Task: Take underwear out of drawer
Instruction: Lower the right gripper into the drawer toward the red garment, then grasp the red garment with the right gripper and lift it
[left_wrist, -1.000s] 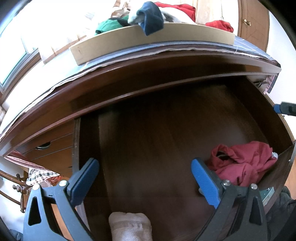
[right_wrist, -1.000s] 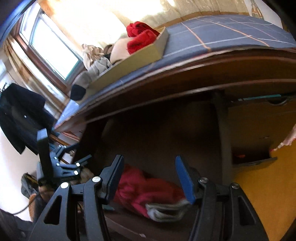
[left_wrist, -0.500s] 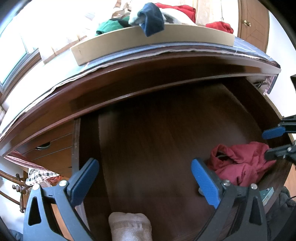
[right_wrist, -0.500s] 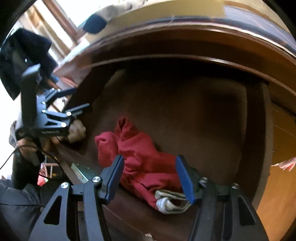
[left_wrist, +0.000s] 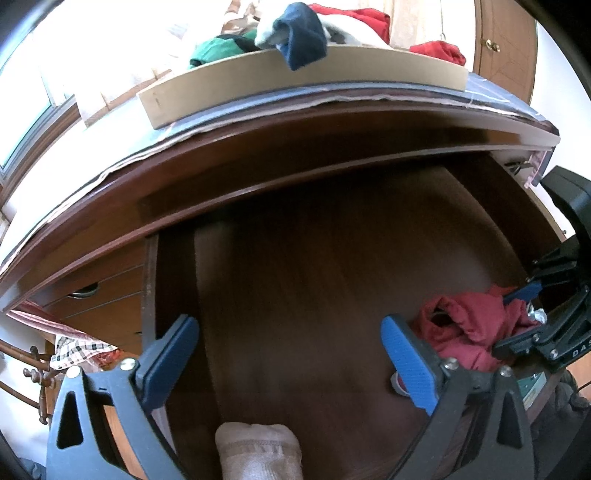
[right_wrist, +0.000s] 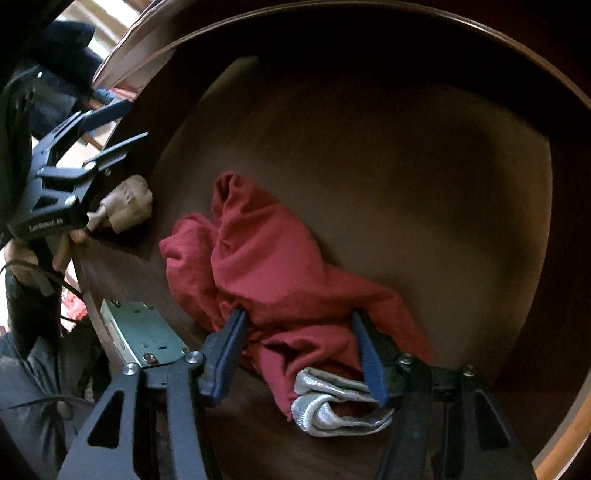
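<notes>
The red underwear (right_wrist: 280, 266) lies crumpled in the front right corner of the open wooden drawer (right_wrist: 406, 147), its grey-white waistband (right_wrist: 332, 410) nearest the camera. My right gripper (right_wrist: 298, 319) points down into the pile. Its jaws have just been closing, still wide, with red cloth bunched between the fingers. The left wrist view shows this gripper (left_wrist: 528, 306) over the underwear (left_wrist: 465, 325) at the right edge. My left gripper (left_wrist: 290, 332) hangs open over the drawer's (left_wrist: 332, 258) front left with nothing between its fingers. From the right wrist view, that left gripper (right_wrist: 135, 122) is at the far left.
A beige rolled cloth (left_wrist: 258, 450) sits under the left gripper by the drawer's front edge. A cardboard tray (left_wrist: 295, 85) heaped with clothes stands on the dresser top. A metal lock plate (right_wrist: 144, 332) is set into the drawer front. Smaller drawers (left_wrist: 92, 295) are at the left.
My right gripper has come down into the drawer and tipped steeply onto the red underwear, its fingers now either side of the cloth. The left gripper has stayed still.
</notes>
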